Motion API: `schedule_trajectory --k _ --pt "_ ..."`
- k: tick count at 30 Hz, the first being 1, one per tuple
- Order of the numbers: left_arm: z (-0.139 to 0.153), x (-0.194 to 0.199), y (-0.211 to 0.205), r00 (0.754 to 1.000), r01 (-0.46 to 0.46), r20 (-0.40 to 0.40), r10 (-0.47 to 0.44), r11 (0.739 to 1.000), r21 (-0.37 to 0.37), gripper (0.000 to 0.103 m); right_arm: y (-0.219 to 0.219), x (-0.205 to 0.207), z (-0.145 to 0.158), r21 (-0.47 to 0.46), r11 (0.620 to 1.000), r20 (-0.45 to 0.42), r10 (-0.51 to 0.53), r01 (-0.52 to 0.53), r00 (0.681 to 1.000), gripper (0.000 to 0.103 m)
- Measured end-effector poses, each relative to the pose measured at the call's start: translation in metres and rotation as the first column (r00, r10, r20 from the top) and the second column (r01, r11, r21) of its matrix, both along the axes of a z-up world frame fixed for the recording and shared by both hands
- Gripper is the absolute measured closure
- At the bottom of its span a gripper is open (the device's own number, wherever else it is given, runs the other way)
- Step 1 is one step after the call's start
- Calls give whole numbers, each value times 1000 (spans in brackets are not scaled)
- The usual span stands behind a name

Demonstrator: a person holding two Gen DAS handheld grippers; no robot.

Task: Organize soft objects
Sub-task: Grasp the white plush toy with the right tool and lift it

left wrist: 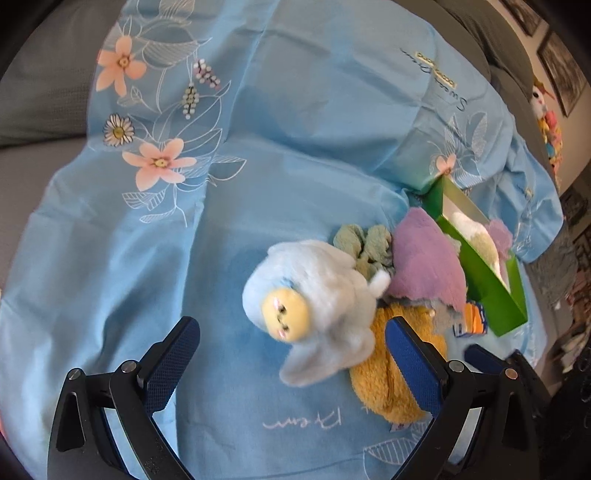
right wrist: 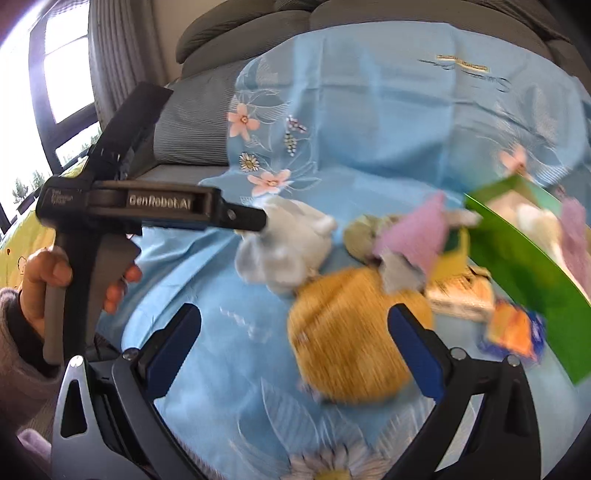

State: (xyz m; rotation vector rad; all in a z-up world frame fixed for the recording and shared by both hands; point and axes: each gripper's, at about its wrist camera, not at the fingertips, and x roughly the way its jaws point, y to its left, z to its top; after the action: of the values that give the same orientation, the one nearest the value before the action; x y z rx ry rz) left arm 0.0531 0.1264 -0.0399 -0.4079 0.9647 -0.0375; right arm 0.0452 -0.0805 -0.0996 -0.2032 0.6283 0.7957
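A pale blue plush doll (left wrist: 317,299) with a yellow face lies on a light blue floral sheet (left wrist: 166,258), against an orange plush (left wrist: 388,373), a purple plush (left wrist: 428,266) and a green crumpled cloth (left wrist: 365,243). My left gripper (left wrist: 291,354) is open just in front of the blue doll, jaws wide apart. My right gripper (right wrist: 295,347) is open, with the orange plush (right wrist: 351,332) between its fingers. The left gripper (right wrist: 155,210) shows in the right wrist view beside the blue doll (right wrist: 284,243). A green box (left wrist: 484,269) holds a white plush.
A grey sofa back (right wrist: 258,22) rises behind the sheet (right wrist: 406,118). Small orange and blue packets (right wrist: 513,332) and a flat box lie by the green box (right wrist: 528,266). A window (right wrist: 62,66) is at the far left. Framed pictures hang on the right wall (left wrist: 561,66).
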Motion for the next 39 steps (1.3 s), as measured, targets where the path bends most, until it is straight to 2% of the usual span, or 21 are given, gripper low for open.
schedule_trajectory --k 7,14,17,18,19,24,30,39 --pt "-8 25 2 998 68 -11 -68 998 -16 3 53 35 -11 -47 998 -20 30 -31 999 2" --pt "-20 44 -1 991 128 -25 -129 992 -13 3 72 60 -21 -73 997 -68 31 -36 997 2" --pt "-23 46 -3 989 145 -18 -145 989 -19 4 76 62 -23 -83 995 -88 52 -60 995 11" --pt "-24 48 -4 988 153 -23 -153 988 -18 11 77 62 -24 -96 994 -85 49 -57 995 19" --pt "-26 49 -5 987 159 -28 -160 987 -20 17 79 62 -25 -110 993 -75 45 -53 996 20" --pt "-24 47 -6 988 156 -8 -156 988 -9 19 77 61 -24 -102 993 -63 48 -54 997 25" --pt "4 33 -6 988 142 58 -143 990 24 19 71 48 -8 -55 997 -22 49 -50 999 27" --pt "70 23 -31 967 158 186 -176 982 105 19 45 29 46 43 998 103 34 -38 994 26"
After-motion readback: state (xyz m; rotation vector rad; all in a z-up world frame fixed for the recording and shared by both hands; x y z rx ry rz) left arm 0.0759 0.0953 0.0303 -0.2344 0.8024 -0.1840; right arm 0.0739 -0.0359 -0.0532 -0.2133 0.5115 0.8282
